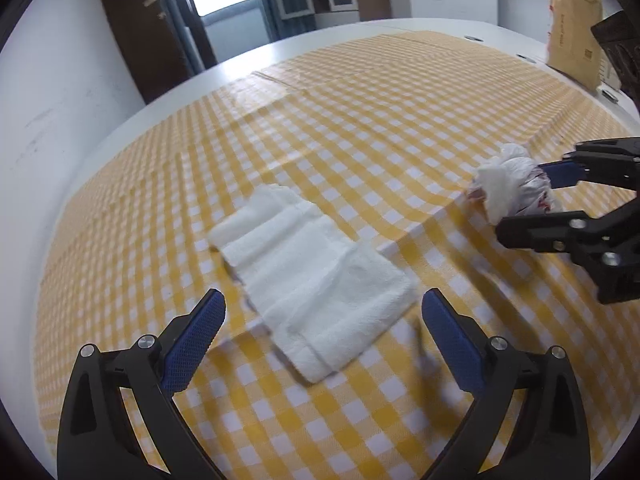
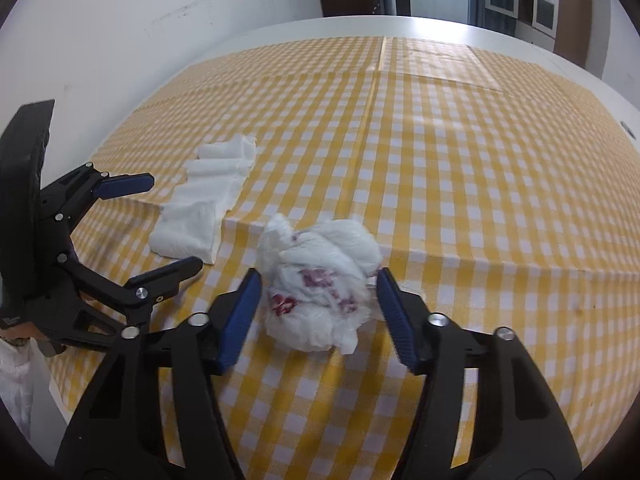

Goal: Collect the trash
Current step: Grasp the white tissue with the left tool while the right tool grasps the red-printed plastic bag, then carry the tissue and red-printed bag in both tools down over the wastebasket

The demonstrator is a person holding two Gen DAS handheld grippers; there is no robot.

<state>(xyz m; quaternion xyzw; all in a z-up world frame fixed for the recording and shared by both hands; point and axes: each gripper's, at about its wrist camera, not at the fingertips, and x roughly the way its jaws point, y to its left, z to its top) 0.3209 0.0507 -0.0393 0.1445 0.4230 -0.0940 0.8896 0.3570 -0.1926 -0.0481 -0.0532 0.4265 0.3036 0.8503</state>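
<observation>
The crumpled, red-stained tissue wad (image 2: 318, 280) sits between my right fingers (image 2: 316, 312), half-closed, pads not visibly pressing. The folded paper towel (image 1: 308, 276), long axis running away, lies ahead of my wide-open, empty left fingers (image 1: 324, 332).

Both wrist cams angled down, close over checked cloth (image 1: 360, 128). Left cam faces tissue (image 1: 316, 280); right cam faces wad (image 2: 320, 284). Each view catches other's target and gripper.

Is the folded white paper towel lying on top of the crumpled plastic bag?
No, the folded white paper towel lies flat on the checked tablecloth, apart from the crumpled plastic bag.
</observation>
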